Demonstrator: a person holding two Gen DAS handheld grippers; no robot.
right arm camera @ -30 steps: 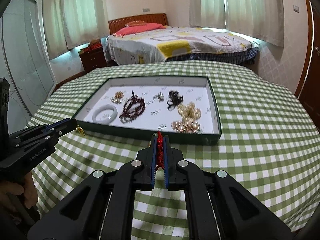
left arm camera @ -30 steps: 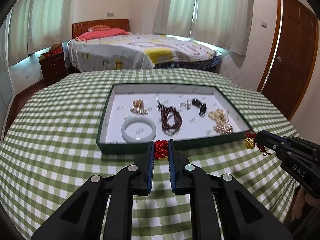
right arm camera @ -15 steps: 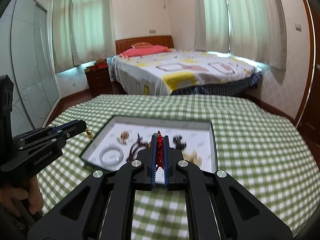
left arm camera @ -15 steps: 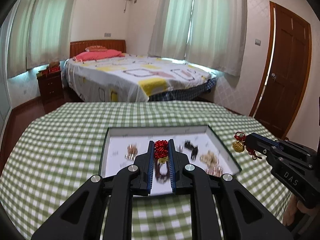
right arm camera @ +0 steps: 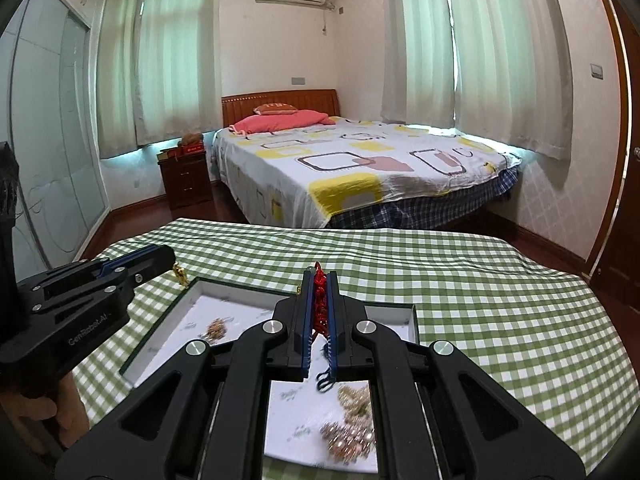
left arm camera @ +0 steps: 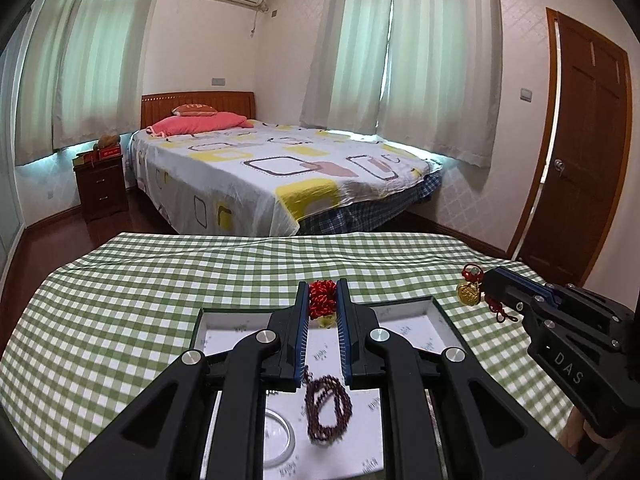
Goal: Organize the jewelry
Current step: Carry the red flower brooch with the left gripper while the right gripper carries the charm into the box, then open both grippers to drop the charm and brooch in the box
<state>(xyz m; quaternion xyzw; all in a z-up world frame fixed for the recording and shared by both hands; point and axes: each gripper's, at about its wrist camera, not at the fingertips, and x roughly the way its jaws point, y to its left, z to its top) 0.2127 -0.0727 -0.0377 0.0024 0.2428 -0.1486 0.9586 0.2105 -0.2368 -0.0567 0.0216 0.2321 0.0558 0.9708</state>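
Note:
My left gripper (left arm camera: 322, 288) is shut on a red knotted cord ornament (left arm camera: 321, 302), and a small gold charm (left arm camera: 326, 321) hangs under the knot. My right gripper (right arm camera: 319, 277) is shut on a second red cord ornament (right arm camera: 319, 304); in the left wrist view its gold pendant (left arm camera: 467, 293) dangles at the fingertips. Both are held in the air above the dark green tray (left arm camera: 443, 314) with its white lining. In the tray lie a dark red bead bracelet (left arm camera: 328, 408), a white bangle (left arm camera: 280, 440) and gold bead pieces (right arm camera: 352, 428).
The tray (right arm camera: 158, 326) rests on a table with a green checked cloth (left arm camera: 120, 320). Beyond the table's far edge are a bed (left arm camera: 280, 172), a nightstand (left arm camera: 100, 188) and, on the right, a wooden door (left arm camera: 580, 160). A hand (right arm camera: 40, 412) holds the left gripper's handle.
Both grippers have risen and moved forward, each keeping its red cord ornament. The tray, earlier ahead of the fingertips, now lies beneath them, and more of the room shows.

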